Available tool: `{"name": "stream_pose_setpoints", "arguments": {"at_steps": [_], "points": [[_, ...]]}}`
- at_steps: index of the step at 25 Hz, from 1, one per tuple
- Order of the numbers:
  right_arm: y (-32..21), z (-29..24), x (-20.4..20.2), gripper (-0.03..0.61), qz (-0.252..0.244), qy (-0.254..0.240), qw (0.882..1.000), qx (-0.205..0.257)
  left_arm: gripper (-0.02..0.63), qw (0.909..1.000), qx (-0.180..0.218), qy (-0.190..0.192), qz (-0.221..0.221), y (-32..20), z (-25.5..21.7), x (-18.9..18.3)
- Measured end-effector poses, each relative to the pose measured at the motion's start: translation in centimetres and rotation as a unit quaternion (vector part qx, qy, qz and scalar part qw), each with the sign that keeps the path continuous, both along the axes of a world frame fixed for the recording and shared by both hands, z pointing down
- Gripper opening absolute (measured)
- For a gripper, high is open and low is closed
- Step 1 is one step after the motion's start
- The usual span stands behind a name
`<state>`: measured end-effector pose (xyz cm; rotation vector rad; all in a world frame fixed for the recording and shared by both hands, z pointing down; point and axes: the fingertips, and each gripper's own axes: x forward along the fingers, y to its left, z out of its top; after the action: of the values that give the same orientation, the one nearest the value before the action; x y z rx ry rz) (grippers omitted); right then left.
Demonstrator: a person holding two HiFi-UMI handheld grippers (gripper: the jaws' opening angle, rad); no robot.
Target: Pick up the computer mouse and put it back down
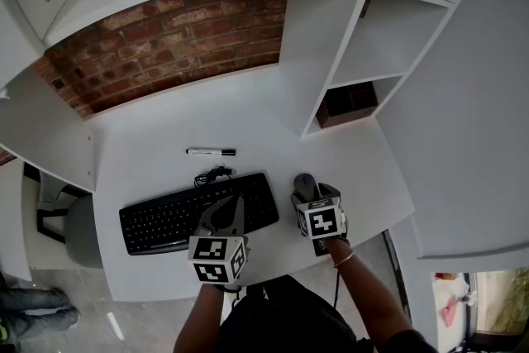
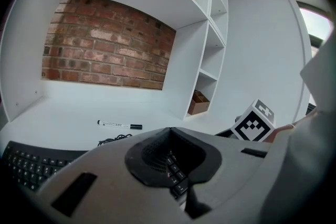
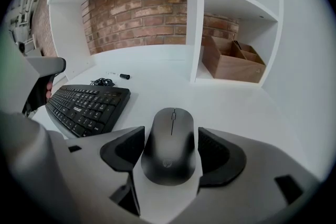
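Note:
A dark grey computer mouse (image 1: 304, 184) (image 3: 170, 144) lies on the white desk (image 1: 149, 153), just right of the black keyboard (image 1: 165, 219) (image 3: 89, 105). My right gripper (image 1: 310, 198) (image 3: 170, 148) is low over it, jaws open on either side of the mouse. A thin gap shows at the right pad (image 3: 218, 157). My left gripper (image 1: 227, 211) (image 2: 170, 157) hovers above the keyboard's right part, its pads together with nothing in them. The right gripper's marker cube (image 2: 254, 123) shows in the left gripper view.
A black-capped white marker pen (image 1: 211, 151) (image 2: 118, 125) lies behind the keyboard, beside a coiled black cable (image 1: 213, 175). A wooden box (image 1: 347, 105) (image 3: 233, 63) sits in the lower right shelf compartment. A brick wall backs the desk. A grey chair (image 1: 78, 231) stands at the left.

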<state>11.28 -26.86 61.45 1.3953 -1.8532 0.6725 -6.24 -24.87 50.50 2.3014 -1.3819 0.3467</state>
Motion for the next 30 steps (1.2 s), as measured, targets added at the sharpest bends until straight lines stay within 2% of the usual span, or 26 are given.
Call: {"name": "stream_pose_setpoints", "arguments": {"at_steps": [12, 30], "points": [[-0.4, 0.9, -0.3, 0.287, -0.011, -0.02, 0.999, -0.028, 0.009, 1.0, -0.005, -0.005, -0.001, -0.8, 0.4, 0.0], [-0.3, 0.6, 0.4, 0.287, -0.004, -0.036, 0.999, -0.016, 0.009, 0.9998, -0.013, -0.012, -0.008, 0.3, 0.8, -0.5]]}}
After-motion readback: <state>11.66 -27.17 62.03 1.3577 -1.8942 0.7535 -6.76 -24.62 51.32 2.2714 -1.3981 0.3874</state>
